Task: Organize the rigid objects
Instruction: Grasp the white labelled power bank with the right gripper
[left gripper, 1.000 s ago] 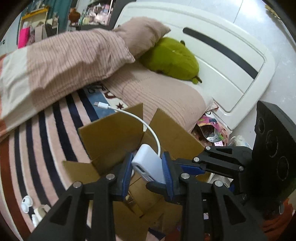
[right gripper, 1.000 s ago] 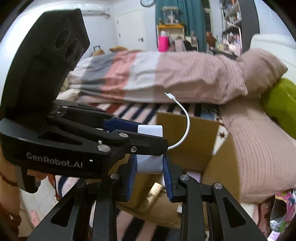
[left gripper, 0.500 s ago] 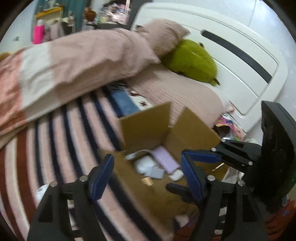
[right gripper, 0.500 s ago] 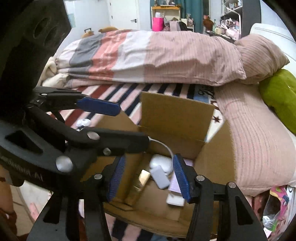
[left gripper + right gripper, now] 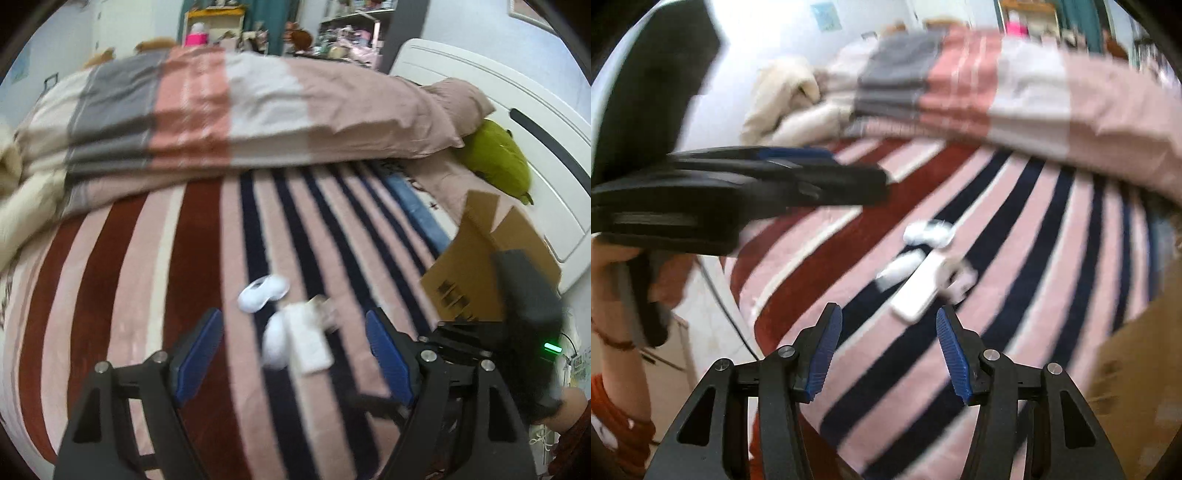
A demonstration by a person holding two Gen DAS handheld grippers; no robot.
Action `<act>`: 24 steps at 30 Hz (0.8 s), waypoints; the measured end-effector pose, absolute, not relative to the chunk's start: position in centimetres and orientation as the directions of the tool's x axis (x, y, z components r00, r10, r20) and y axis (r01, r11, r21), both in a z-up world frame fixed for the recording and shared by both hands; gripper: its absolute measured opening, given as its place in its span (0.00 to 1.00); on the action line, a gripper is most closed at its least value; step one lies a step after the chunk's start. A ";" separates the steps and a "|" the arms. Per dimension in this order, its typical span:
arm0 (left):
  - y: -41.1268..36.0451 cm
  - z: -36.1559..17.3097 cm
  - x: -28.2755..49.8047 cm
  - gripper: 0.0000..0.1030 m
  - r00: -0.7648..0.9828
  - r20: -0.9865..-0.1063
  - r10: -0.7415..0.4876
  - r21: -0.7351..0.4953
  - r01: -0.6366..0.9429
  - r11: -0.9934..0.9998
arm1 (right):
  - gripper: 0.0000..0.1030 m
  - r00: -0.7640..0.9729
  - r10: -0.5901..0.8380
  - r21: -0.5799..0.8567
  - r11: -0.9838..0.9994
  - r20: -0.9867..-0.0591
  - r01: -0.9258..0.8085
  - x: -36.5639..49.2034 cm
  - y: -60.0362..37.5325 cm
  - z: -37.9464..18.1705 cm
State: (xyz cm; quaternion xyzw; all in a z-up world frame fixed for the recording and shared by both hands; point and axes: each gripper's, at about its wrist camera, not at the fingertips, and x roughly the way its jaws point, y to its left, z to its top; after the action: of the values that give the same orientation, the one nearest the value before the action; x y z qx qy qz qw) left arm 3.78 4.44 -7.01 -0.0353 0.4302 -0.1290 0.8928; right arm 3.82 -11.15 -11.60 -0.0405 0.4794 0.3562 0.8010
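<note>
Both grippers have swung away from the cardboard box (image 5: 491, 266), where the white power bank with its cable was dropped a second ago, and now face the striped blanket (image 5: 147, 295).

Nearest the left gripper (image 5: 293, 360), whose blue-padded fingers are spread wide with nothing between them, a small cluster of white items lies almost dead ahead at twelve o'clock: a flat white rectangular device (image 5: 308, 341), a rounded white piece (image 5: 275, 347) touching its left side, and just beyond at eleven o'clock a white earbud-like case (image 5: 262, 291). Motion blur hides finer detail.

From the right gripper (image 5: 888, 349), also released and empty, the same flat device (image 5: 918, 290) sits just past the fingertips at twelve to one o'clock, its long axis running from seven toward one o'clock, so roughly along the fingers. The left gripper looks the nearer of the two, with the device already lying between its fingers' line. Closing across the short width should suit either.

Farther back at two o'clock stands the box, and beyond it the folded quilt (image 5: 229, 110) and green plush (image 5: 495, 158).
</note>
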 end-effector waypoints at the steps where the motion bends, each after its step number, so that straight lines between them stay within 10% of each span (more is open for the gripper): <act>1: 5.3 -7.8 3.6 0.75 0.594 -0.761 -0.261 -0.185 0.187 0.965 | 0.48 0.277 0.512 0.287 0.766 -0.813 -0.574 4.7 -10.4 -13.4; 15: 8.5 -10.4 2.7 0.75 0.589 -0.758 -0.280 -0.219 0.174 0.960 | 0.32 0.276 0.381 0.156 0.790 -0.883 -0.593 5.0 -9.3 -17.4; 22: 7.5 -10.9 2.5 0.75 0.571 -0.763 -0.302 -0.237 0.187 0.953 | 0.50 0.349 0.339 0.092 0.819 -0.874 -0.566 5.0 -8.7 -17.8; 24: 7.2 -10.8 2.1 0.75 0.565 -0.766 -0.305 -0.237 0.193 0.952 | 0.30 0.391 0.305 0.041 0.829 -0.868 -0.557 5.0 -8.1 -17.9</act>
State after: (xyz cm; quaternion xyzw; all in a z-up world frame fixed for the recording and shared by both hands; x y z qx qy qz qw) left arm 2.11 7.21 -10.84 -0.0635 0.4443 -0.1411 0.8824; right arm 5.05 -8.05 -17.90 -0.1296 0.4857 0.2617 0.8239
